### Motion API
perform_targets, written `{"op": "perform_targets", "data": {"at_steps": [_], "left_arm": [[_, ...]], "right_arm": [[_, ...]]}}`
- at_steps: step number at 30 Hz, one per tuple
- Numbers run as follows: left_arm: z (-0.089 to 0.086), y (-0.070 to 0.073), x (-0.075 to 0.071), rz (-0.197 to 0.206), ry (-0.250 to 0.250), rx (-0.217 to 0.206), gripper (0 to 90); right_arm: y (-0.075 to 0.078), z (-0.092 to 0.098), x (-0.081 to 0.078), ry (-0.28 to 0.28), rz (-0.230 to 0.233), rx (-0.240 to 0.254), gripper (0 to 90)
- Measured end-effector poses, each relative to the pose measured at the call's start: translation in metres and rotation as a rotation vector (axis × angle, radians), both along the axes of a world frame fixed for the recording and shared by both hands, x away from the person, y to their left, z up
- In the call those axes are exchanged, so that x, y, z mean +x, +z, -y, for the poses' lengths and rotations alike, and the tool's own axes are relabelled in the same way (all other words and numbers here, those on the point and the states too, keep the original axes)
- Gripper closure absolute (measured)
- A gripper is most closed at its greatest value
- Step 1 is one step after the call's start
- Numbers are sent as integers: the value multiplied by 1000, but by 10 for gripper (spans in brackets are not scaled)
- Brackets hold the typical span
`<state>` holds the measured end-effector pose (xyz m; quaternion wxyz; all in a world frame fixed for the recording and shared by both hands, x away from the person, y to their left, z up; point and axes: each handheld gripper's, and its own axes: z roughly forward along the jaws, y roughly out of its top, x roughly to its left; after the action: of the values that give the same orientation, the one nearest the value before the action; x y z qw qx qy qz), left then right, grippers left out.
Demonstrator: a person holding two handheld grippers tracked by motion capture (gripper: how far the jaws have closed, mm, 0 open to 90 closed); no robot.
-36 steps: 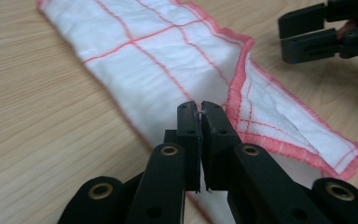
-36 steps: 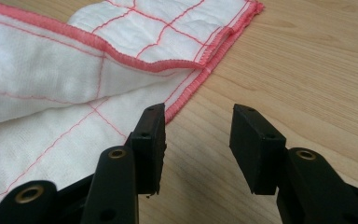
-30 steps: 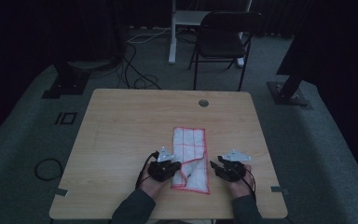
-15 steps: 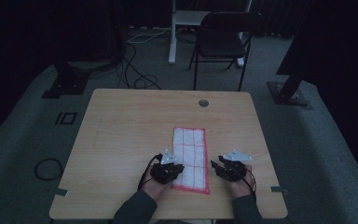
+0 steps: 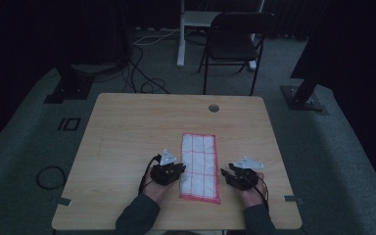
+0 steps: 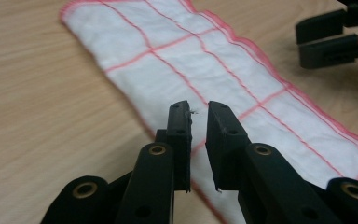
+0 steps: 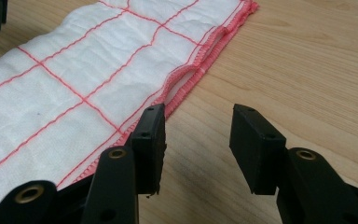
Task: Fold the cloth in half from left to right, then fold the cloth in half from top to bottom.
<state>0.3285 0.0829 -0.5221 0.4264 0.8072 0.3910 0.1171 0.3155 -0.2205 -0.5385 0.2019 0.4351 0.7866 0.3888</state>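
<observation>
A white cloth (image 5: 199, 166) with red grid lines and a red hem lies flat on the wooden table (image 5: 127, 127) as a long folded strip. My left gripper (image 5: 180, 169) sits at the strip's left edge near its front end. In the left gripper view the cloth (image 6: 205, 70) lies under and beyond this gripper (image 6: 198, 116), whose jaws stand a narrow gap apart with nothing between them. My right gripper (image 5: 223, 173) rests just off the strip's right edge. It (image 7: 198, 126) is wide open over bare wood beside the red hem (image 7: 186, 81).
A small round grommet (image 5: 214, 107) is set in the table near its far edge. A black chair (image 5: 235, 44) and a white stand (image 5: 191, 24) are behind the table, with cables (image 5: 142, 78) on the floor. Bare wood lies left of and beyond the cloth.
The left gripper has eased slightly left, off the cloth's edge. The cloth and the right gripper look about the same.
</observation>
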Motion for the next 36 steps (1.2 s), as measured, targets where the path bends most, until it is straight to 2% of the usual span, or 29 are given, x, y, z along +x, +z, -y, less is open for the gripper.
{"op": "perform_targets", "data": {"at_steps": [12, 23, 27, 36], "left_arm": [[-16, 1, 17, 12, 59, 4, 791], [-17, 0, 30, 10, 79, 1, 791], [-16, -2, 39, 2, 96, 3, 793], [-16, -1, 58, -6, 132, -15, 767]], "right_arm": [[-1, -2, 2, 8, -3, -9, 556], [1, 0, 5, 2, -1, -4, 555], [2, -1, 7, 8, 1, -7, 554], [13, -5, 23, 8, 26, -9, 554]]}}
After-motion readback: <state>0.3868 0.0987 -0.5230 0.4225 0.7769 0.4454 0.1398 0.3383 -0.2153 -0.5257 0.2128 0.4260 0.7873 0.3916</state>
